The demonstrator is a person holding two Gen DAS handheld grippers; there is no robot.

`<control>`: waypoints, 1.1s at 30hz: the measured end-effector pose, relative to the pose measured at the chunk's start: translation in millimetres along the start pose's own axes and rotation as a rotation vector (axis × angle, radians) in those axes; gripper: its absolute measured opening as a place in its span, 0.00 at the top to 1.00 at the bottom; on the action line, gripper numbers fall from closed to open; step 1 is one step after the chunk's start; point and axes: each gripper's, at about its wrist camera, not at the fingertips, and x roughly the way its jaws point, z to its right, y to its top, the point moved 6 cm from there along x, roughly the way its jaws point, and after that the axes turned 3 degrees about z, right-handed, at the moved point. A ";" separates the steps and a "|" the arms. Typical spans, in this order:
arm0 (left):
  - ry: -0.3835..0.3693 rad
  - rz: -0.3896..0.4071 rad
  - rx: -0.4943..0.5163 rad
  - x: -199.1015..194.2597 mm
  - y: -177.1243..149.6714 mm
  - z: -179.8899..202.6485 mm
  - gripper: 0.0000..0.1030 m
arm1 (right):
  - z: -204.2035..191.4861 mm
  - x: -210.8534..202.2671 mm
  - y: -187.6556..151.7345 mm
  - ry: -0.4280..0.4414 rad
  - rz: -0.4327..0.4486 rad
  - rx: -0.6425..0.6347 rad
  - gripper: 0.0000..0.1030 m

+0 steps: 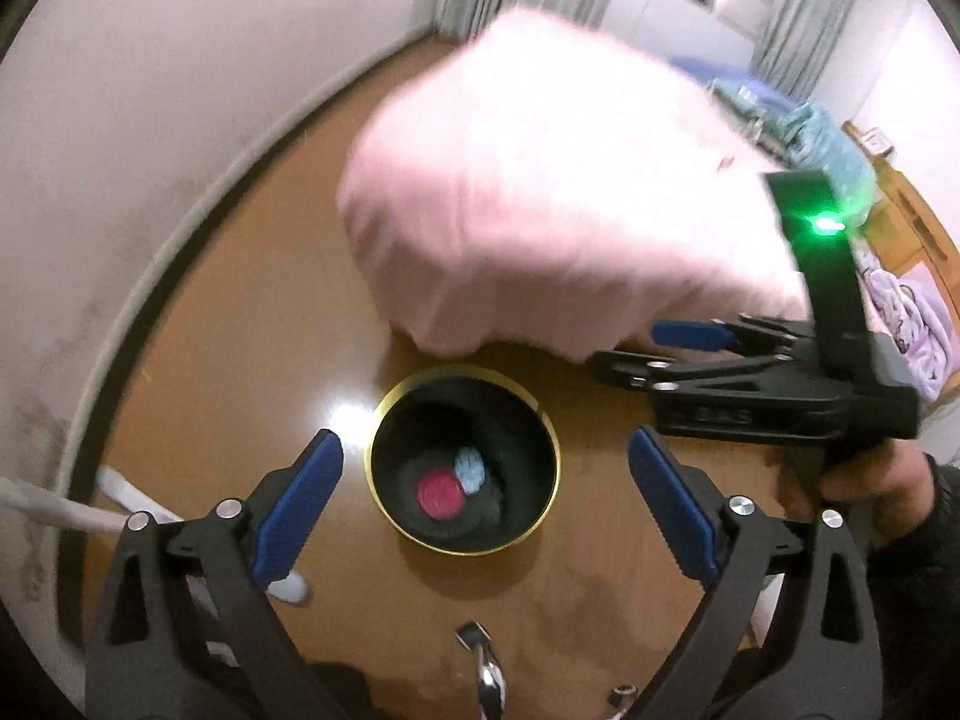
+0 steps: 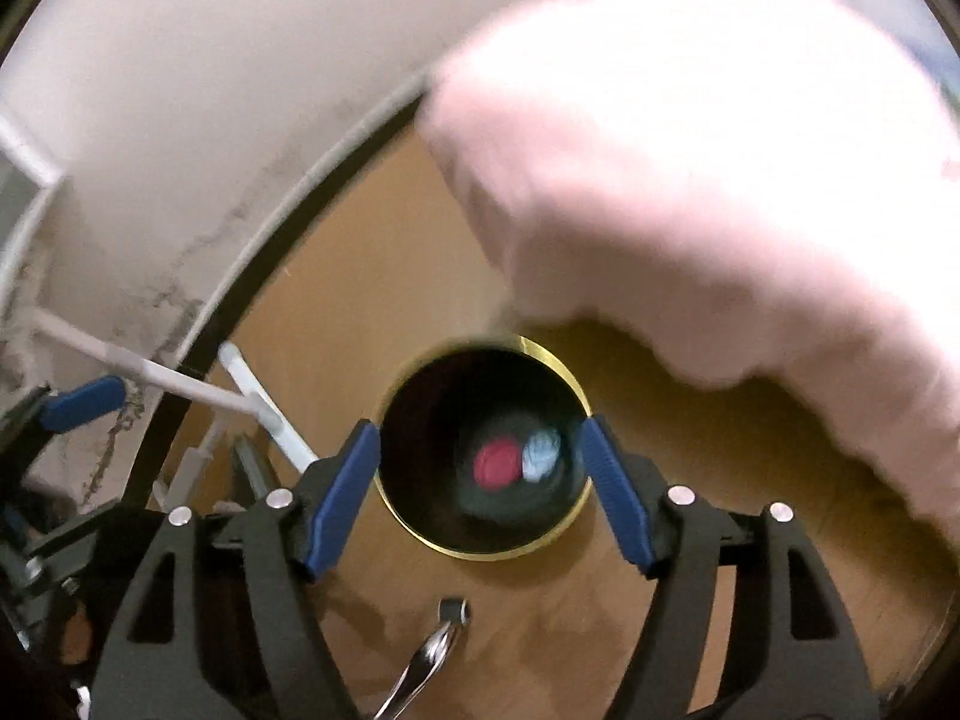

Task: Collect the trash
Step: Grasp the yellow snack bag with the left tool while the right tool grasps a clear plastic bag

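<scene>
A black bin with a gold rim point(image 1: 377, 420) point(image 2: 543, 354) stands on the wooden floor. Inside lie a red round piece point(image 1: 442, 495) point(image 2: 497, 464) and a pale blue crumpled piece point(image 1: 471, 469) point(image 2: 542, 453). My left gripper point(image 1: 486, 439) hangs over the bin's mouth, open, with nothing between its blue pads point(image 1: 300, 498). My right gripper point(image 2: 478, 427) is open too and also sits above the bin with nothing in its jaws. In the left wrist view the right gripper point(image 1: 654, 351) reaches in from the right, held by a hand point(image 1: 870, 480).
A big, blurred, pale pink fluffy mass point(image 1: 540, 192) point(image 2: 720, 210) lies just behind the bin. A white wall with a dark baseboard point(image 1: 180, 276) curves along the left. White cables point(image 2: 198, 390) run near it. A shiny metal piece point(image 1: 483, 660) point(image 2: 438, 648) lies in front of the bin.
</scene>
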 end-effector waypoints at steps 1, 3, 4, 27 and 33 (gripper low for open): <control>0.016 0.043 0.007 -34.2 4.3 2.2 0.07 | -15.0 -15.6 7.6 0.015 0.036 -0.028 0.26; 0.053 0.118 0.003 -93.9 4.4 -2.4 0.06 | -69.2 -56.1 22.7 0.090 0.130 -0.123 0.20; 0.094 0.160 -0.009 -128.3 0.3 -11.7 0.06 | -97.7 -70.2 26.6 0.130 0.161 -0.171 0.19; 0.692 0.286 -0.946 -461.1 -344.2 -291.9 0.06 | -662.9 -80.9 -75.0 0.653 -0.026 -0.837 0.45; 0.695 0.300 -0.973 -463.5 -332.6 -308.2 0.06 | -651.3 -125.4 -70.8 0.738 0.038 -0.830 0.94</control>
